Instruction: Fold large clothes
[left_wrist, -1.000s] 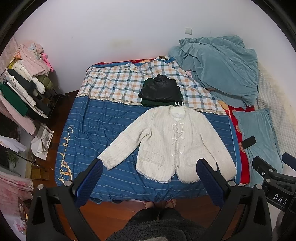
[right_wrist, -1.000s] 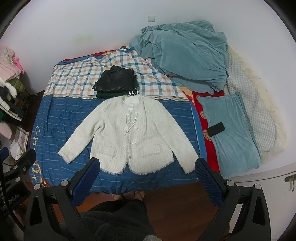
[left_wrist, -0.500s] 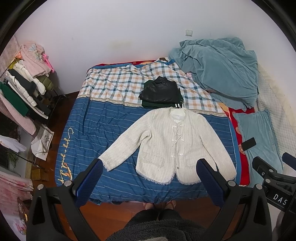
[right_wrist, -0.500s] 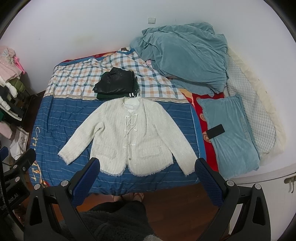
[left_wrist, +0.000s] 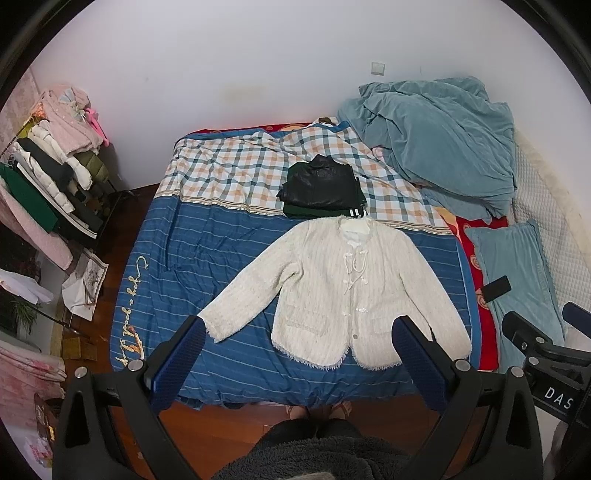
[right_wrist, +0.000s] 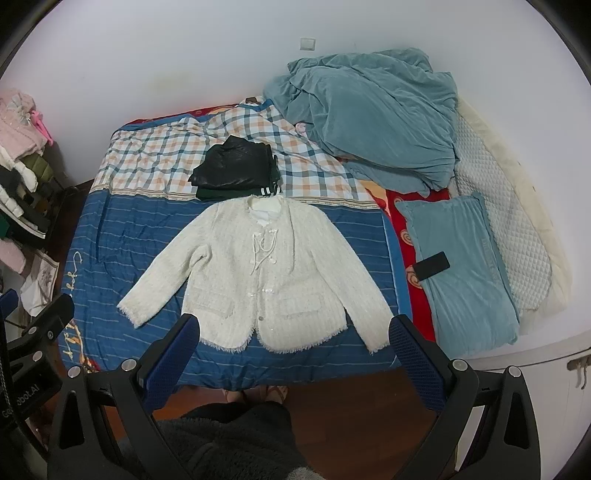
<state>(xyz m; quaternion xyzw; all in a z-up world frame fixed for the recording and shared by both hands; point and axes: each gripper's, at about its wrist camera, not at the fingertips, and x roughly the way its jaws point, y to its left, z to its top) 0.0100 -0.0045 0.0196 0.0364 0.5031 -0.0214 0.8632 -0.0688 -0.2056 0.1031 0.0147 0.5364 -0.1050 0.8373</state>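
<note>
A cream knitted jacket lies spread flat, front up, sleeves out, on the blue striped bed cover; it also shows in the right wrist view. Behind its collar sits a stack of folded dark clothes, seen too in the right wrist view. My left gripper is open and empty, held above the near bed edge. My right gripper is open and empty, above the jacket's hem. Neither touches the jacket.
A heaped teal blanket fills the far right of the bed. A teal pillow with a black phone lies right. A loaded clothes rack stands left. Wooden floor and the person's feet are below.
Both cameras have drifted slightly, so the bed and jacket sit a little lower in view. The jacket has not moved and both grippers stay open.
</note>
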